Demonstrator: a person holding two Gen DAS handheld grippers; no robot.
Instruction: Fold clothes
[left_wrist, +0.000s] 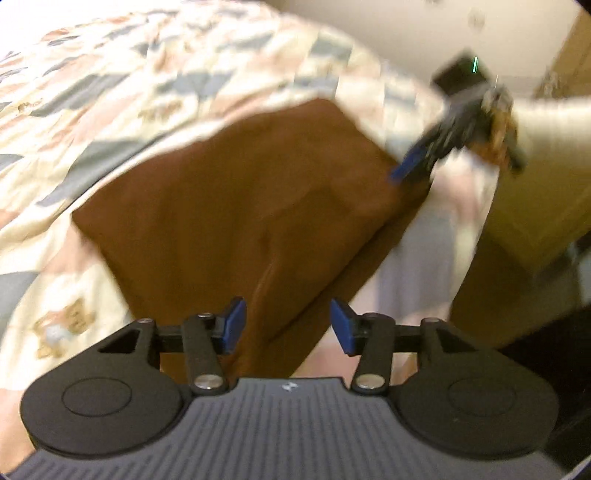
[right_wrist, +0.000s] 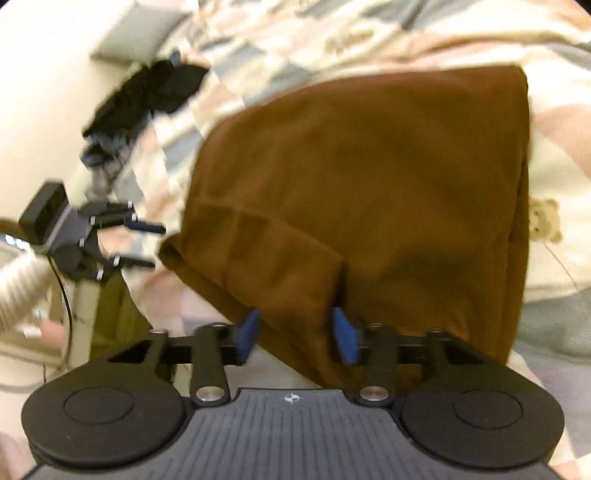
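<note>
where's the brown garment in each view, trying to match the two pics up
Left wrist view: the brown garment fills the centre, running down between the open left gripper.
Right wrist view: it fills the centre and right, its near edge between the open right gripper.
Shared landmark: the patchwork quilt beneath it, with a teddy bear print.

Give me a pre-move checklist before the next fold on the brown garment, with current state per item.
1. Left gripper open: ok, pads apart, nothing between them.
2. Right gripper open: ok, pads wide; cloth sits between them, grip not closed.
3. Brown garment lying flat on the patterned quilt: ok, already folded into a rough rectangle.
4. Garment edges squared: cannot tell, motion blur.
5. Black clothing pile clear of the garment: ok, lies apart.
6. Grippers clear of each other: ok.
</note>
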